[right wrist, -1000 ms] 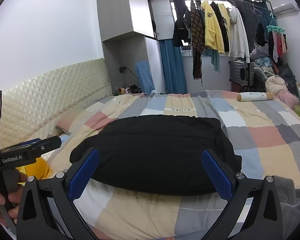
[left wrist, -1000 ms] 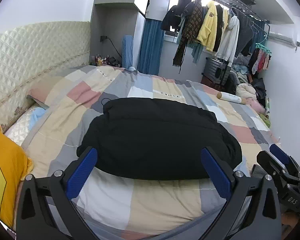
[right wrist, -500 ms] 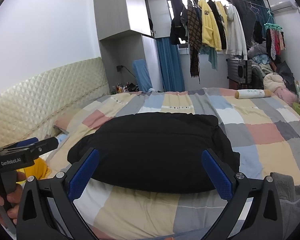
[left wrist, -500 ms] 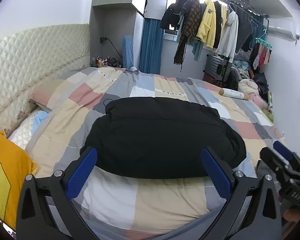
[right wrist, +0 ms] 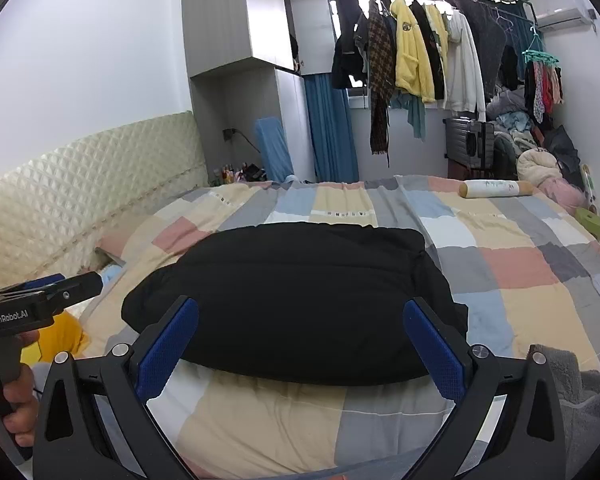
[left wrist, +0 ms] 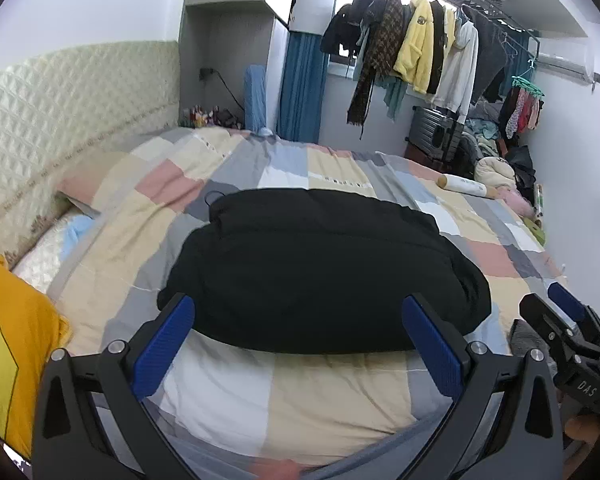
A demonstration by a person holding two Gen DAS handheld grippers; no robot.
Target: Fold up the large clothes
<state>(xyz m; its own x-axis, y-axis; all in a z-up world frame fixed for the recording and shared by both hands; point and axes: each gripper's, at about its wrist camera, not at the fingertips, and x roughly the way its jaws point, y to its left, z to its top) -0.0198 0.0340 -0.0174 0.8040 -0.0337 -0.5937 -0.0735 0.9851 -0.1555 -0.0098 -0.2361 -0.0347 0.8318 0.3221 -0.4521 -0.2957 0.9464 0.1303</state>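
Observation:
A black garment [left wrist: 324,268] lies folded in a thick bundle on the patchwork bedspread [left wrist: 228,396]; it also shows in the right wrist view [right wrist: 300,300]. My left gripper [left wrist: 300,344] is open and empty, held above the bed's near edge, short of the garment. My right gripper [right wrist: 300,344] is open and empty too, at a like distance from the garment. The right gripper shows at the right edge of the left wrist view [left wrist: 568,332]. The left gripper shows at the left edge of the right wrist view [right wrist: 40,300].
A yellow pillow [left wrist: 4,352] lies at the left by the quilted headboard [left wrist: 60,120]. A white roll [right wrist: 496,189] lies at the bed's far right. Clothes hang on a rack [right wrist: 420,52] behind. A grey blanket [right wrist: 580,392] lies at the near right.
Both grippers have drawn back and risen slightly from the garment, still open. The garment has not moved.

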